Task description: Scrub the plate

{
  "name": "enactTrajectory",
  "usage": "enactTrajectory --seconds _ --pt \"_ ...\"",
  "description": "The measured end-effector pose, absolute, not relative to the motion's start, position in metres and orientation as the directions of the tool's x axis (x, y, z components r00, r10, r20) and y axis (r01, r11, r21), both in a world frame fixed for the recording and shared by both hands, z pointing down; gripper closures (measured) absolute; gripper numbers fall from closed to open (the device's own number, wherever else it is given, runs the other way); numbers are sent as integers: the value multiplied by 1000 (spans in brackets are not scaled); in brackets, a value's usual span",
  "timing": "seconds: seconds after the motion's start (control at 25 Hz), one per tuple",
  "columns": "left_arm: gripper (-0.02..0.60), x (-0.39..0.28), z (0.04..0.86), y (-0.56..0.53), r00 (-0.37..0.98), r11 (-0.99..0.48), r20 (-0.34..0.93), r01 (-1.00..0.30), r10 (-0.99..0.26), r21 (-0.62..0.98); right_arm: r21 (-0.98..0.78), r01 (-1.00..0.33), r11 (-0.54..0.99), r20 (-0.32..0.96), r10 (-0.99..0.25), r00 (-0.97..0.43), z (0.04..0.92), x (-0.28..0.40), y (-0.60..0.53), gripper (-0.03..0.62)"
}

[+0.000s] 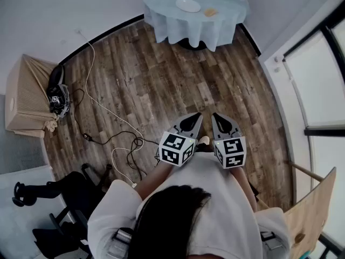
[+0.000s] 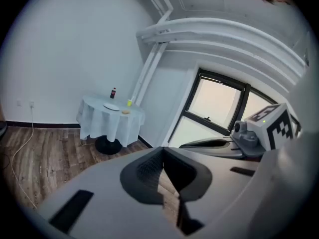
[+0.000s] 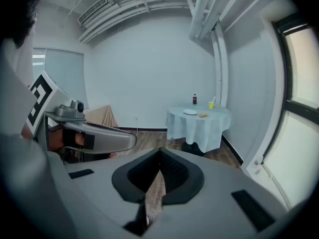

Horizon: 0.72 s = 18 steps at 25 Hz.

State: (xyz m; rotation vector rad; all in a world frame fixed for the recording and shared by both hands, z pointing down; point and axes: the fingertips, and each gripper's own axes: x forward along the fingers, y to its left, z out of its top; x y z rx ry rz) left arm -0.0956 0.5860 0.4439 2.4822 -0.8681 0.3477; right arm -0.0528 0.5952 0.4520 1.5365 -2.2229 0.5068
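A white plate (image 1: pixel 188 5) lies on a round table (image 1: pixel 161 16) with a pale cloth at the far end of the room; an orange sponge (image 1: pixel 210 12) rests just right of it. The same plate (image 2: pixel 111 107) (image 3: pixel 190 112) and sponge (image 2: pixel 125 112) (image 3: pixel 203 115) show small in both gripper views. My left gripper (image 1: pixel 194 118) and right gripper (image 1: pixel 219 118) are held side by side close to my body, far from the table. Both are shut with nothing between the jaws, tips meeting in the left gripper (image 2: pixel 162 150) and right gripper (image 3: pixel 160 152) views.
A yellow cup (image 3: pixel 211 105) and a dark bottle (image 3: pixel 194 99) stand at the table's back. Cables (image 1: pixel 116 134) trail over the wooden floor on the left, by a draped box (image 1: pixel 29 93) and a black chair (image 1: pixel 59 198). Windows (image 1: pixel 318 85) line the right wall.
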Motion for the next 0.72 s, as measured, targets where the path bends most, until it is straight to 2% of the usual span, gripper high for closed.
enactTrajectory --seconds 0.44,0.72 --pt "572 -122 439 568 785 -707 364 -614 -501 351 -126 -941 314 467 -818 -335 444 -81 578 559" --pt "572 -145 442 560 799 -716 353 -596 -486 364 -195 -948 251 446 -838 -314 451 -99 569 559"
